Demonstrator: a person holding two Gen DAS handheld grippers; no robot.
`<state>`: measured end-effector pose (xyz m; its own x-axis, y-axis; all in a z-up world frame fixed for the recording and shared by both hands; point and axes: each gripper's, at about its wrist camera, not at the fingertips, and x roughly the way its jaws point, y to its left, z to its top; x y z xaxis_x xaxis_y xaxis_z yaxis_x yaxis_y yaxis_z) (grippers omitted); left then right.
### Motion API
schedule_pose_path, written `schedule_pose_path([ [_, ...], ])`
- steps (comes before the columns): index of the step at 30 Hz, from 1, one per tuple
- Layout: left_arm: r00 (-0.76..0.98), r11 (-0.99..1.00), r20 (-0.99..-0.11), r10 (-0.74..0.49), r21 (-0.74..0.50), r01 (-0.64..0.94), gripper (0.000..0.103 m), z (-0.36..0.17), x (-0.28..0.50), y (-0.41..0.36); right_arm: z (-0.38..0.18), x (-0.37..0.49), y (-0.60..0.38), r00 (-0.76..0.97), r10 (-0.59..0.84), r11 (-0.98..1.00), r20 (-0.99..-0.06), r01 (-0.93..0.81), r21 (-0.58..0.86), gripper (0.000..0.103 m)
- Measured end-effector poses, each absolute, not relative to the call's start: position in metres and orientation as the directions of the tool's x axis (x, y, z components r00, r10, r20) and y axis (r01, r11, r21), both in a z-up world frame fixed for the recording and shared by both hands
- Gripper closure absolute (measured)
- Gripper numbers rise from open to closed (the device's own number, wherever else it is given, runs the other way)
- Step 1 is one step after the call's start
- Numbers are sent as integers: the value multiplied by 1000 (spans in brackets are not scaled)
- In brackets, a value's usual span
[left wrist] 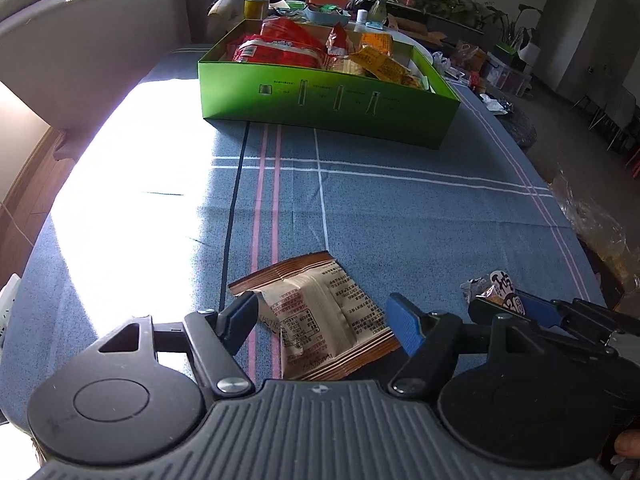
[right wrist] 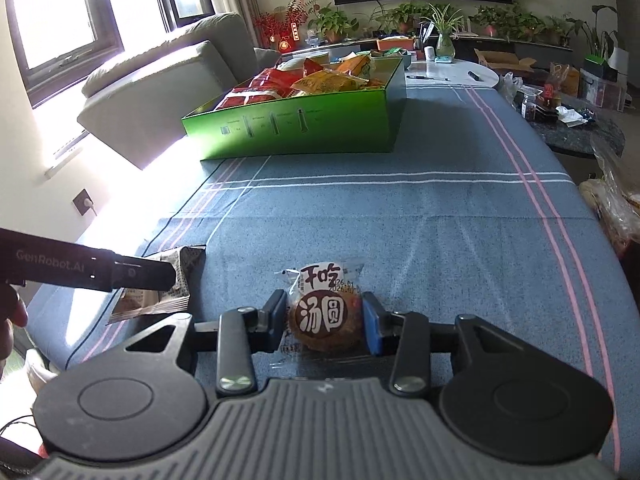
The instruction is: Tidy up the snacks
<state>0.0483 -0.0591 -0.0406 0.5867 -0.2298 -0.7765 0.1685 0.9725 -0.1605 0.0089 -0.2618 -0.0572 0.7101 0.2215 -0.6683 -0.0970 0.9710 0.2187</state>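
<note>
While two snacks lay loose on the blue cloth, each gripper sat over one.
Left gripper: jaws apart, straddling the brown packet, pads not seen pressing it. Right gripper: pads tight against both sides of the round cake in clear wrap, on the cloth. One green box stood well beyond, holding many red and orange packs; count unclear.

Each black tool has blue finger pads, silver screws, a ribbed grey housing and "GenRobot.AI" lettering.
</note>
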Motion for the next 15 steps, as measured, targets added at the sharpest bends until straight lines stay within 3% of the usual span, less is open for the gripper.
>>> schedule_pose_path([
  [15, 581, 987, -803, -134, -56, 150, 34, -54, 76, -93, -58, 6, -262, 713, 231, 969, -662, -110, 220, 0],
])
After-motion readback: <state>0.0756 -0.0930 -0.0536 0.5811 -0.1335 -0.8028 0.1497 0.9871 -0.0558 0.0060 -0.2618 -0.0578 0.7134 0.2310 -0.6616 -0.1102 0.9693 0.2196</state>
